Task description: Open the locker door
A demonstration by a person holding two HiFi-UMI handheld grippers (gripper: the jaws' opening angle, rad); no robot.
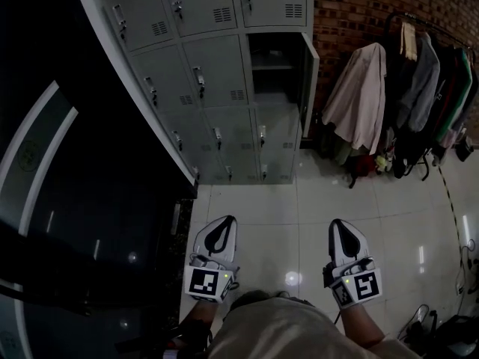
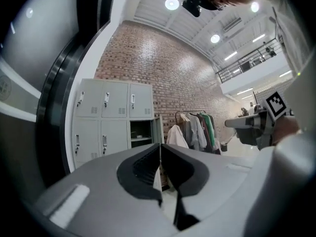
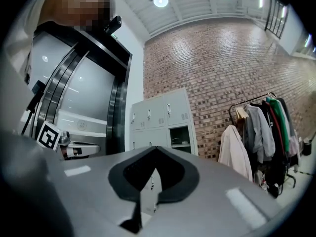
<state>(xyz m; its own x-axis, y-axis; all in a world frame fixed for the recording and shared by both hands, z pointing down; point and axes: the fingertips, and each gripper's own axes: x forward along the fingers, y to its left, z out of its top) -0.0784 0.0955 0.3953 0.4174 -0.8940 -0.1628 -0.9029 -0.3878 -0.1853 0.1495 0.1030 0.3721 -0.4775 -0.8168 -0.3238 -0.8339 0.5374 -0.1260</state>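
Note:
A bank of grey lockers (image 1: 202, 73) stands ahead against the wall. One door (image 1: 308, 88) in its right column stands open, showing a dark compartment (image 1: 273, 66) with a shelf. My left gripper (image 1: 228, 220) and right gripper (image 1: 337, 224) hover side by side over the tiled floor, well short of the lockers, both shut and holding nothing. In the left gripper view the jaws meet at the tips (image 2: 159, 147), with the lockers (image 2: 113, 122) and the open door (image 2: 157, 130) beyond. In the right gripper view the gripper (image 3: 154, 149) points at the lockers (image 3: 158, 115).
A clothes rack hung with coats and jackets (image 1: 404, 103) stands right of the lockers, in front of a brick wall (image 1: 352, 21). A dark glossy wall panel (image 1: 75, 200) runs along the left. Cables and gear (image 1: 449, 327) lie on the floor at the bottom right.

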